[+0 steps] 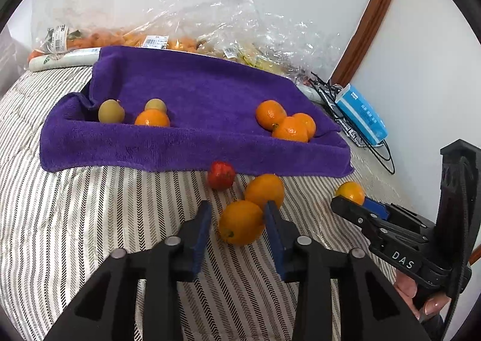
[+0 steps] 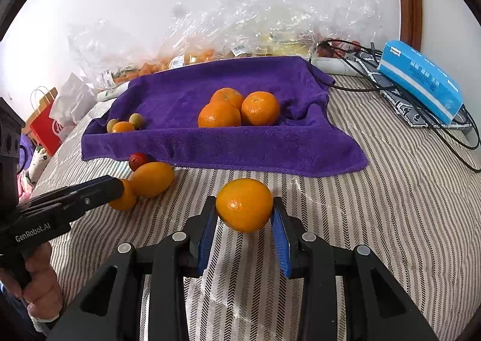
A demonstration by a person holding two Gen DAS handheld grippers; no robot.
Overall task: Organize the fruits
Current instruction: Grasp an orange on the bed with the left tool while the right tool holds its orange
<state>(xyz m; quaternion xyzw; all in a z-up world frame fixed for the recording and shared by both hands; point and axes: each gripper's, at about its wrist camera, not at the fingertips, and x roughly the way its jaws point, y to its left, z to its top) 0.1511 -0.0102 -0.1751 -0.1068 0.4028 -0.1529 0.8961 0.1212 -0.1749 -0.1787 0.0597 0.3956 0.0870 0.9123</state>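
My right gripper pinches a mandarin, seemingly lifted, with the purple towel tray straight ahead; my left gripper straddles another orange, unclosed.

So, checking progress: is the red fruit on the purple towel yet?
Not yet. The red fruit lies on the striped cloth, just off the purple towel edge.

Blue tissue box, black cables, red paper bag
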